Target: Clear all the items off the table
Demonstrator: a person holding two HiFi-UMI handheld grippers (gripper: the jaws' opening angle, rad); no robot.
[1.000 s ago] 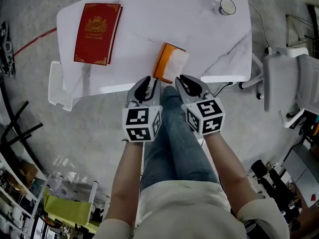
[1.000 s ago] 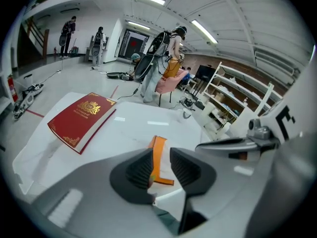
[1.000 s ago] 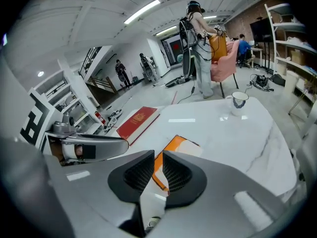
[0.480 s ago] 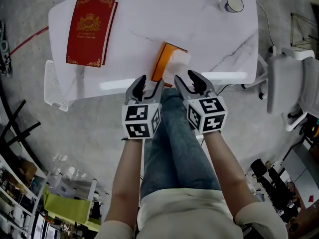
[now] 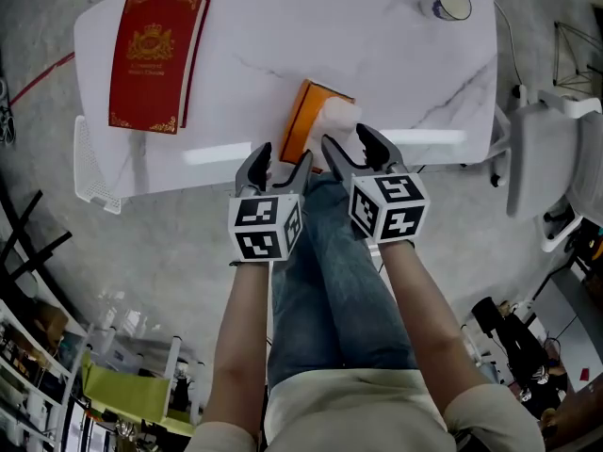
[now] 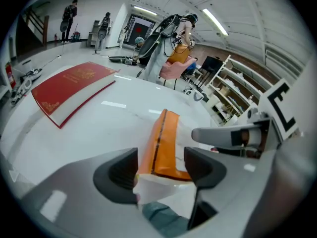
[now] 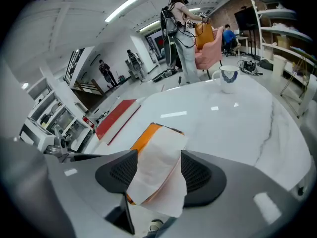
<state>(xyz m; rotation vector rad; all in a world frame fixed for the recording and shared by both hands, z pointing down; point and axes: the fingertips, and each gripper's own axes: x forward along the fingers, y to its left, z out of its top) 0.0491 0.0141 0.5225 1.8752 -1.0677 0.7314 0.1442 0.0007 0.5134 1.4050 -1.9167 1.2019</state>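
An orange tissue pack (image 5: pixel 303 121) with a white tissue (image 5: pixel 339 114) sticking out lies at the near edge of the white table (image 5: pixel 377 64). My left gripper (image 5: pixel 281 158) hovers at the pack's near left corner. Its jaws have just been opening, and in the left gripper view the pack (image 6: pixel 166 143) shows between them, untouched by the left gripper (image 6: pixel 161 168). My right gripper (image 5: pixel 349 139) has also just been opening. The loose tissue (image 7: pixel 156 165) lies between its pads without being pressed by the right gripper (image 7: pixel 158 175). A red book (image 5: pixel 151 50) lies far left, a cup (image 5: pixel 450 3) far right.
A white mesh basket (image 5: pixel 92 172) hangs at the table's left edge. A white chair (image 5: pixel 556 158) stands to the right. The person's jeans-clad legs (image 5: pixel 320 271) are under the near edge. People stand in the background of both gripper views.
Both grippers have come down and forward to the tissue pack at the table's near edge. Their jaws went from nearly shut to spread apart.
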